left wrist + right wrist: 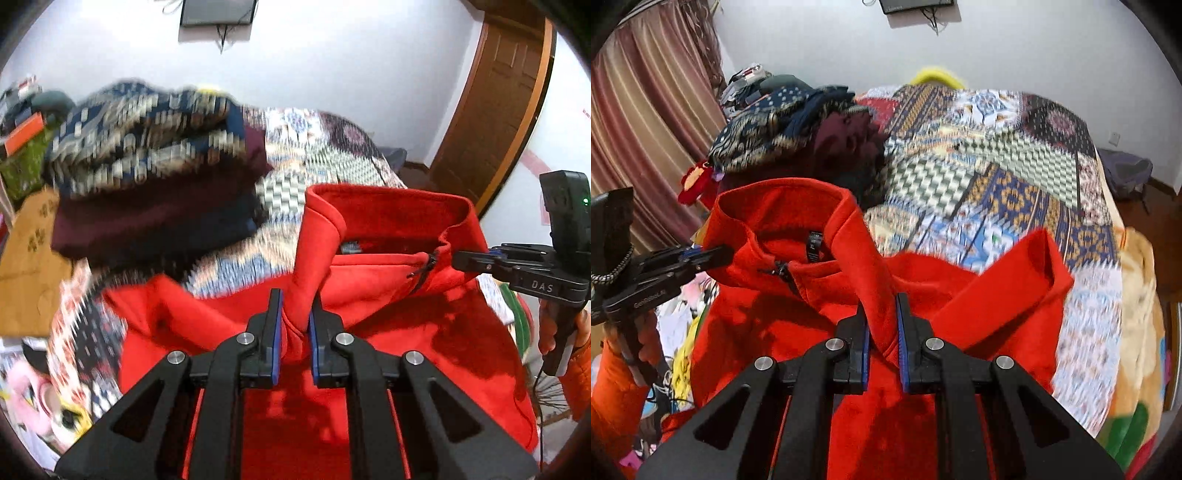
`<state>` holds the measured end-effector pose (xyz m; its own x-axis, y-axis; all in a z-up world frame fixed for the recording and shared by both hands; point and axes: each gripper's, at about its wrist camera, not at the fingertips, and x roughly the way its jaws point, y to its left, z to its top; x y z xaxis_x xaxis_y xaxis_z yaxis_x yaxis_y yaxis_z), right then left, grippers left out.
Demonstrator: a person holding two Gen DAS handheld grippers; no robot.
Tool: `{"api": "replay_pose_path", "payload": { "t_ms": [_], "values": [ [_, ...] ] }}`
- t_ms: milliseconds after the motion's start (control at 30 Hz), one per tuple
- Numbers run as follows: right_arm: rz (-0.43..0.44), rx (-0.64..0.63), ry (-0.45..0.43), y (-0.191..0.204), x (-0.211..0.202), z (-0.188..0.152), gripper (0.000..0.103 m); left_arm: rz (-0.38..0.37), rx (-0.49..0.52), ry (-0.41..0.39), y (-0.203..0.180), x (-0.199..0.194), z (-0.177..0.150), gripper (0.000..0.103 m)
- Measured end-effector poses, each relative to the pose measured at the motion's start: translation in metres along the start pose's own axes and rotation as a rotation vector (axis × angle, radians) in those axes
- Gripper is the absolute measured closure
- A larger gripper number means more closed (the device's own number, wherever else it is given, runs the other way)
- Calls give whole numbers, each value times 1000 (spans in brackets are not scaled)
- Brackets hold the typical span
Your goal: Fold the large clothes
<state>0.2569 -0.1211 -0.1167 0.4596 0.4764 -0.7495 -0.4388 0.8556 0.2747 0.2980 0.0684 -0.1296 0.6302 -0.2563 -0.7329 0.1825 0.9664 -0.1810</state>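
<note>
I have the red fleece (388, 314) pinched at both shoulders, left gripper (295, 332) and right gripper (882, 332) each clamped on cloth, held up over the near edge of the bed (1015, 177) (collar upright). Next, I judge, it needs laying flat on the quilt.

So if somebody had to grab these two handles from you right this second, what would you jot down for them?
Left gripper: shut on a pinch of the red fleece jacket at one side of the collar.
Right gripper: shut on the same jacket at the other side of the collar.
Jacket: held up by both, collar standing open, zip partly done up, body hanging over the patchwork bedspread. One sleeve sticks out by the right gripper.
Done: picked up. No fold visible yet.
Left: lay it flat on the bed, fold sleeves and body.
</note>
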Motion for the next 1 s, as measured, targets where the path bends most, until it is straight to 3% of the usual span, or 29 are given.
{"api": "replay_pose_path", "payload": {
  "t_ms": [267, 400, 533, 633, 867, 933, 1000],
  "values": [
    [-38, 33, 66, -5, 2, -52, 86, -10, -73, 135, 12, 16, -54, 85],
    [-82, 45, 70, -10, -4, -66, 86, 21, -105, 181, 22, 22, -77, 75],
    [-102, 90, 49, -21, -18, -68, 86, 83, -187, 204, 43, 22, -93, 73],
    [-126, 121, 24, -30, -29, -66, 86, 74, -258, 193, 60, 13, -99, 73],
    [-182, 170, -33, -53, -43, -45, 82, 147, -311, 100, 88, -20, -84, 70],
    [-194, 176, -41, -58, -41, -36, 75, 153, -334, 74, 98, -25, -76, 66],
    [-212, 182, -47, -63, -36, -27, 57, 150, -357, 58, 107, -23, -65, 63]
  ]
}}
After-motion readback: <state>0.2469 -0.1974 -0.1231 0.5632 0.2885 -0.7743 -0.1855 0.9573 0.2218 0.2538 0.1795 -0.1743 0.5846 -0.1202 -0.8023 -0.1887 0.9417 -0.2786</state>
